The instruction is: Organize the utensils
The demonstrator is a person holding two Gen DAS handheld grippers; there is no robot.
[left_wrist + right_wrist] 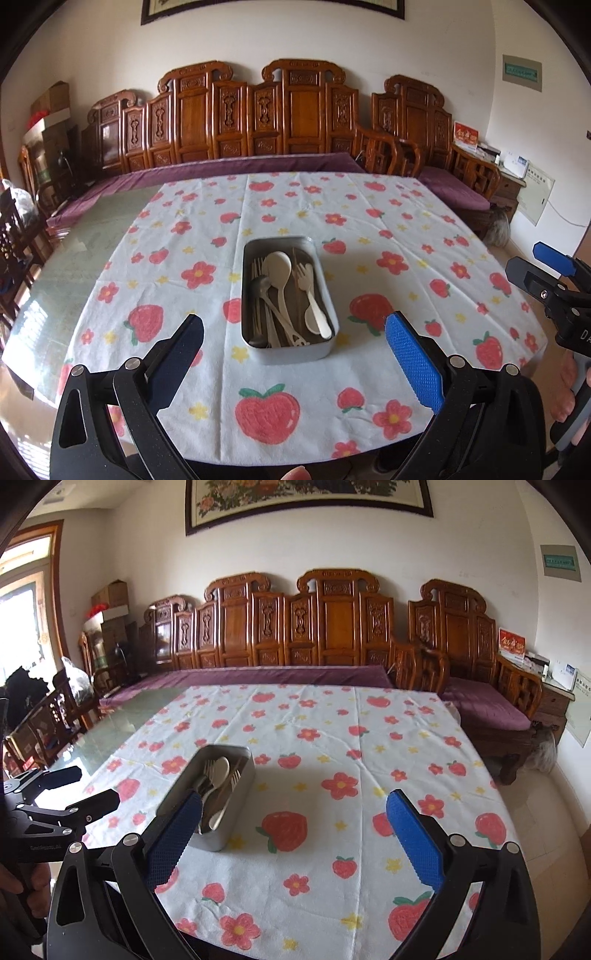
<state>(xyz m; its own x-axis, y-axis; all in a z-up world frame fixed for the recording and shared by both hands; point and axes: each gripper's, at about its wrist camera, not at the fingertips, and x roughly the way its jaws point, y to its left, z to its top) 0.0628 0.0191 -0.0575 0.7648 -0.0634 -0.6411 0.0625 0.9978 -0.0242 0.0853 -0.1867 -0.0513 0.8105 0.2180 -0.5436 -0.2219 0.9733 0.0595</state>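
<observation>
A metal tin (295, 350) stands on the strawberry-print cloth (369, 221) and holds a cream spoon (277, 266), a cream fork (306, 277), a dark metal spoon, chopsticks and other utensils. My left gripper (294, 325) is open and empty, just in front of the tin. My right gripper (294, 805) is open and empty; the tin (240, 827) sits by its left finger. The right gripper also shows at the right edge of the left wrist view (546, 273). The left gripper shows at the left of the right wrist view (85, 794).
The cloth covers part of a glass-topped table (92, 236). Carved wooden benches with purple cushions (258, 162) stand behind the table. Dark chairs (44, 723) and boxes are at the far left. A side table with papers (513, 170) is at the far right.
</observation>
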